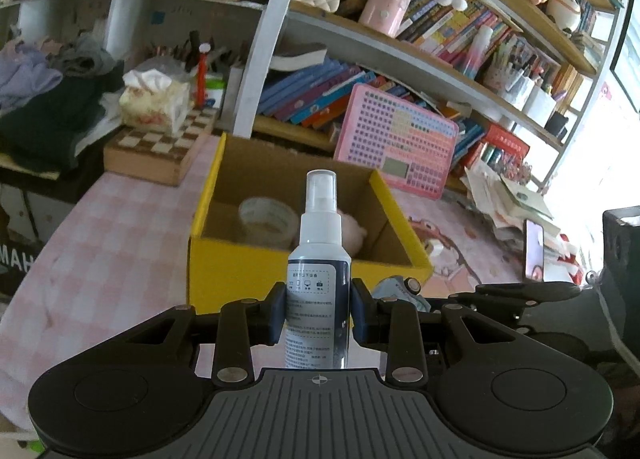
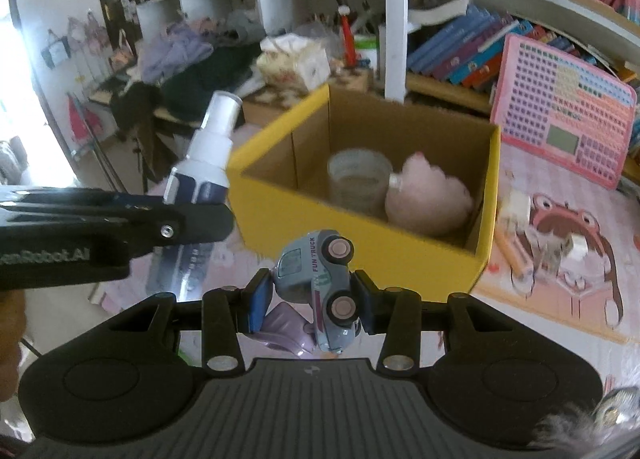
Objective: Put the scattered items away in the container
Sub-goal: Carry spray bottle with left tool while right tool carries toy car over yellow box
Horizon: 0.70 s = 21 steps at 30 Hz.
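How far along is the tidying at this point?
Done: a tape roll and a pink plush toy already lie in the yellow box. In hand: the left claw grips a spray bottle, the right claw a toy truck, both short of the box. Left: small items on the mat to the box's right.

The right gripper (image 2: pixel 310 305) clamps a toy truck (image 2: pixel 320 291) before the yellow box (image 2: pixel 360 235)

The toy truck (image 2: pixel 320 291) says "FUN TRUCK" on its side, the black arm of the left gripper (image 2: pixel 60 255) shows part of a name ending "enRobot.AI", and the print on the spray bottle (image 1: pixel 319 287) is too small to read.
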Tool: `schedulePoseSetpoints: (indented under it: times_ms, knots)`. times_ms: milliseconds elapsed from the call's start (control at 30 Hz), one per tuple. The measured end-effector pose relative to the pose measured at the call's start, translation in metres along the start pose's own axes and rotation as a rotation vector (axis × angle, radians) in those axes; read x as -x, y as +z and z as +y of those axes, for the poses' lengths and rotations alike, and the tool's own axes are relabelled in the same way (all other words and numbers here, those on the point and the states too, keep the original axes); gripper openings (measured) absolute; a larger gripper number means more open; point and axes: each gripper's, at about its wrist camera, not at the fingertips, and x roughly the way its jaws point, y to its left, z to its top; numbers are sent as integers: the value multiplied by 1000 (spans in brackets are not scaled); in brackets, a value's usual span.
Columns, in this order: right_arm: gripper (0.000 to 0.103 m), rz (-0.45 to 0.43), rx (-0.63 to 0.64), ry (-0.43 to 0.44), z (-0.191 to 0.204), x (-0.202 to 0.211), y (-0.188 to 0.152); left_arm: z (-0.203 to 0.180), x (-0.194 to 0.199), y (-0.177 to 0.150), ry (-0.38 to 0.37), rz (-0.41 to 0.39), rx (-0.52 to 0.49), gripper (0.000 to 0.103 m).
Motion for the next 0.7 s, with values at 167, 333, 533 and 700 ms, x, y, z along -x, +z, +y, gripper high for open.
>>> schedulePoseSetpoints:
  times_ms: [167,333,533,700]
  knots:
    - [41,-43,18,14,-18,-2,24,-3,-14,22,15,-27,-18,31]
    - [41,-78,21,-4,-43,-12,48,-4,-31,42,38,-56,-36,31]
    - [41,-115,15,-27,-73,-38,87,1,-67,54,78,-27,-44,31]
    - [41,-90,30,-19,-89,-77,125,4,-103,59,128,38,-59,32]
